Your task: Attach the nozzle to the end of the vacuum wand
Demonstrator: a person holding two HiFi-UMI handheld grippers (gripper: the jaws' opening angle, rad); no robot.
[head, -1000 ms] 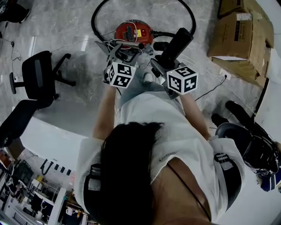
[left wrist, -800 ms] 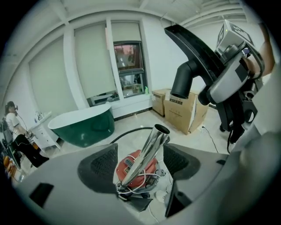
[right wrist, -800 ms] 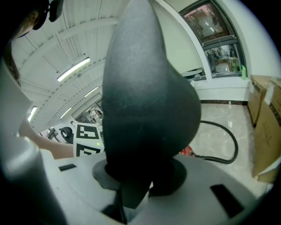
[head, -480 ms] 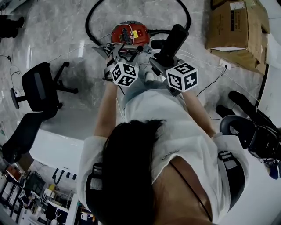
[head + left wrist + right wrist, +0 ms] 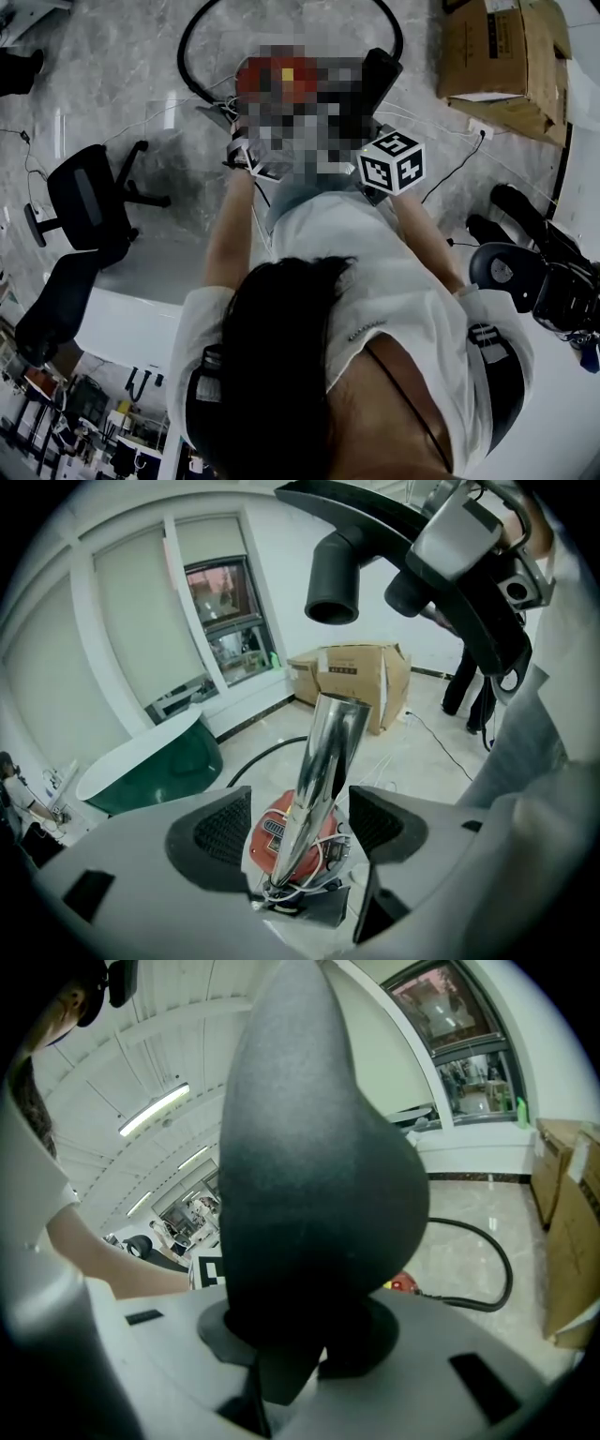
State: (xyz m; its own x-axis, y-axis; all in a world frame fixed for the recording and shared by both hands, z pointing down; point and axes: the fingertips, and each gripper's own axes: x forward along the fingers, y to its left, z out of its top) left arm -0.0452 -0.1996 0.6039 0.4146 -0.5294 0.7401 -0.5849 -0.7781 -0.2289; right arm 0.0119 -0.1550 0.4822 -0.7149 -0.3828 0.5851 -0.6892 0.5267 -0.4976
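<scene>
While the right hand-held gripper (image 5: pixel 305 1335) is clenched on the black nozzle (image 5: pixel 309 1166) and holds it aloft, the nozzle's round socket hangs above the open top of the chrome wand (image 5: pixel 319 771), near it but not touching. The wand stands tilted, its lower end down by the red vacuum (image 5: pixel 270 834) on the floor (image 5: pixel 141 94). It passes between the jaws of the left hand-held gripper (image 5: pixel 300 808), which is released, with a gap showing at each pad
</scene>
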